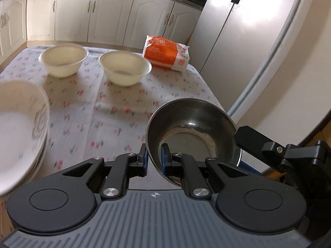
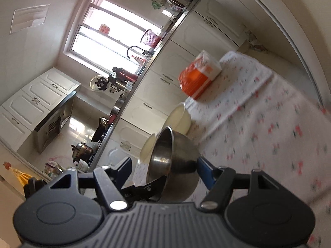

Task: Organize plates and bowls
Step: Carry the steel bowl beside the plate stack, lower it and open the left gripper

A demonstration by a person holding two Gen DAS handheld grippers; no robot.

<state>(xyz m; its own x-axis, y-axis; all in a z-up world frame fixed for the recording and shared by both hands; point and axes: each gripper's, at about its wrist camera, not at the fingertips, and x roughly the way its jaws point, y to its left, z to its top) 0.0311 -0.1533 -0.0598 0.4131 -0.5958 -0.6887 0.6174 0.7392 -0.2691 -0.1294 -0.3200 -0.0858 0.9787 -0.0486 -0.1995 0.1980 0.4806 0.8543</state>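
Note:
My left gripper (image 1: 154,157) is shut on the near rim of a steel bowl (image 1: 190,128) and holds it above the floral tablecloth (image 1: 107,113). My right gripper (image 2: 163,168) is open, its fingers on either side of the same steel bowl (image 2: 175,157), one finger (image 1: 250,138) touching the bowl's right rim. Two cream plastic bowls (image 1: 64,60) (image 1: 125,68) stand at the far side of the table. A white plate (image 1: 18,128) sits blurred at the left edge.
An orange and white packet (image 1: 166,52) lies at the table's far right corner. A fridge (image 1: 244,41) stands to the right. White cabinets (image 1: 103,14) run behind the table. The counter and window show in the right wrist view (image 2: 107,29).

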